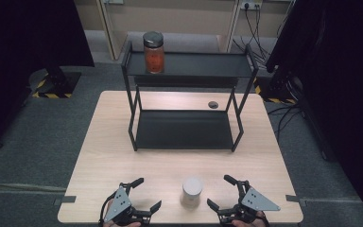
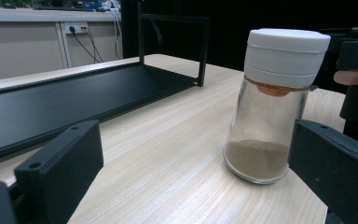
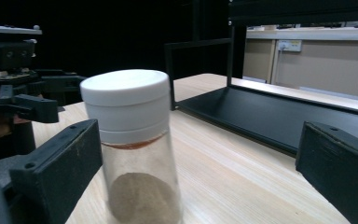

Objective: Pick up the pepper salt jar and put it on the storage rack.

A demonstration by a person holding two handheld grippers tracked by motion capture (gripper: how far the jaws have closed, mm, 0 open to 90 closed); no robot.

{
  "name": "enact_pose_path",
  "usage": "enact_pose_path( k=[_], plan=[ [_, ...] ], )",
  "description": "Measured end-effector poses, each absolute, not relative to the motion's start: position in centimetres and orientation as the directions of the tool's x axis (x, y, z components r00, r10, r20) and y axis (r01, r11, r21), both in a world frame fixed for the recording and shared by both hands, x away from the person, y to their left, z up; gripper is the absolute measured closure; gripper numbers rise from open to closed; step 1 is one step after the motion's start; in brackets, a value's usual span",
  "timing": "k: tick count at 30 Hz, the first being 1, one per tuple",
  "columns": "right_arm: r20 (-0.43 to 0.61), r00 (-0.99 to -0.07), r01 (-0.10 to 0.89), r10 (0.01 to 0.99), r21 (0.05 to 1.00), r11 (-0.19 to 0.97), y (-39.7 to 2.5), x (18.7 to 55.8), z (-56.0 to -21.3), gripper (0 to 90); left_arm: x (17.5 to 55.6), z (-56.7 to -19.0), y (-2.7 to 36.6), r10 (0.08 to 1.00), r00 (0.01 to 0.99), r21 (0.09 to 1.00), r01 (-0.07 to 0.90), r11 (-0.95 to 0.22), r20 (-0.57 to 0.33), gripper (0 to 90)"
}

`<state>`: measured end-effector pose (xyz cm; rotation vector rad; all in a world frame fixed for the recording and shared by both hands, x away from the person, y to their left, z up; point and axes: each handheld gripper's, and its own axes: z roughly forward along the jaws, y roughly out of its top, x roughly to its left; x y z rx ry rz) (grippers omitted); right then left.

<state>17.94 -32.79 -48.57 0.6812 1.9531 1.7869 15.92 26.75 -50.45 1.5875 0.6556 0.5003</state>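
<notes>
A glass shaker with a white lid (image 1: 191, 191) stands upright near the table's front edge, some brown powder at its bottom (image 2: 270, 107) (image 3: 133, 149). My left gripper (image 1: 146, 195) sits to its left, open, jaws empty; in the left gripper view (image 2: 196, 177) the shaker stands just inside the right jaw. My right gripper (image 1: 222, 193) is to the shaker's right, open too; in the right gripper view (image 3: 200, 177) the shaker is close to the left jaw. A jar with orange contents (image 1: 153, 52) stands on the top shelf of a black two-tier rack (image 1: 189, 66).
The rack's lower shelf (image 1: 184, 130) is bare and takes up the table's middle and back. A small dark round cap (image 1: 212, 104) lies on the table behind the rack. Light wood tabletop (image 1: 108, 156) lies between the rack and the grippers.
</notes>
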Motion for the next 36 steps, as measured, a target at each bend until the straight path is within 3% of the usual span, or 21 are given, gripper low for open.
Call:
enact_pose_path(
  k=[21,36],
  plan=[
    [0.017,-0.846,0.091,0.533,0.990,0.112,-29.6,18.9,-48.5,3.0,15.8,-50.6,26.8,0.671,0.740,0.992,0.111,-0.056,-0.045,2.8],
    [0.035,-0.849,0.122,0.528,0.984,0.130,-28.0,20.1,-48.4,18.0,15.9,-50.6,26.8,0.666,0.744,0.992,0.118,-0.052,-0.053,2.8]
  ],
)
